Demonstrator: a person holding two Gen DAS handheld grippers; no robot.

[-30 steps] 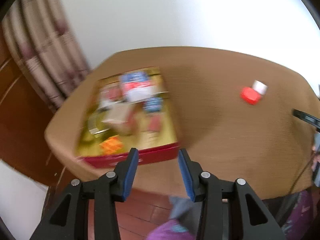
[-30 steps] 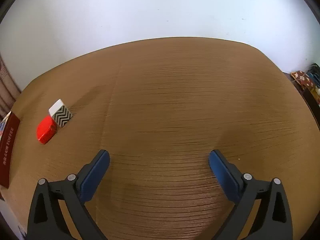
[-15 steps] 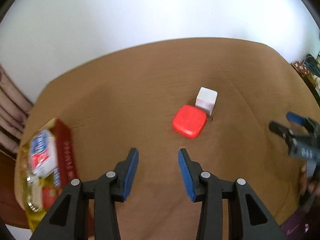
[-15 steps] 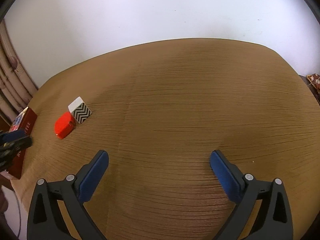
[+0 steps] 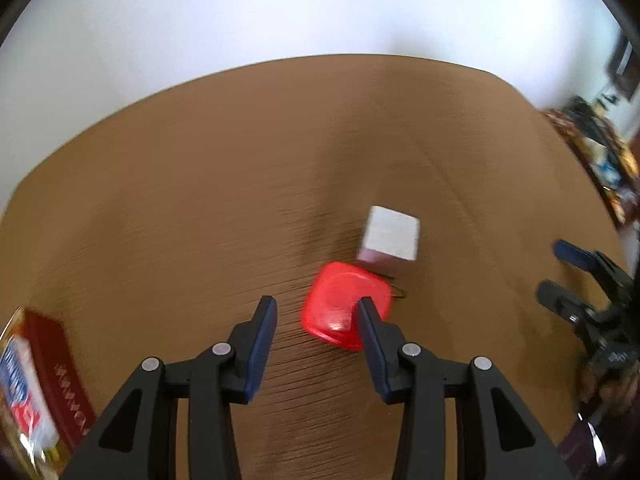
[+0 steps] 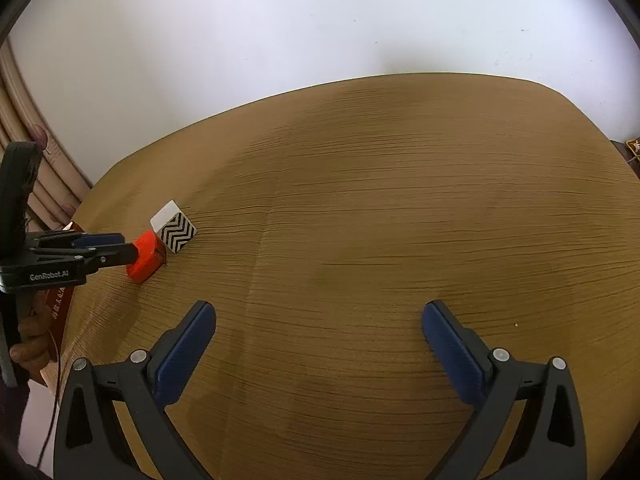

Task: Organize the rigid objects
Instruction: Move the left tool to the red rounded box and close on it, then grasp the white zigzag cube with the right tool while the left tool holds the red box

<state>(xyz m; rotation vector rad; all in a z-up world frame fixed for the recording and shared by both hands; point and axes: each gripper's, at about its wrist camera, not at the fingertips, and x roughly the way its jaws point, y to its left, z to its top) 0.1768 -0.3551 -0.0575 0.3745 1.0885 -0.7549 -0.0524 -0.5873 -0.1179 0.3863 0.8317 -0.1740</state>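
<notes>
Red and rounded, the flat box (image 5: 340, 316) lies near the worktop's (image 6: 400, 208) left edge, touching a white cube (image 6: 174, 231) with black zigzags. The left gripper (image 5: 316, 312), jaws parted, reaches its near side without grasping it. The right gripper (image 6: 318, 320) hovers spread wide, well apart from both.

A plain white wall (image 6: 280, 40) stood behind the counter (image 6: 400, 220), whose brown wood-grain top had rounded corners and caught soft, even light. At the far left a beige patterned curtain (image 6: 44, 176) hung in folds. Past the counter's right edge, colourful clutter (image 5: 600, 148) showed too blurred to make out.
</notes>
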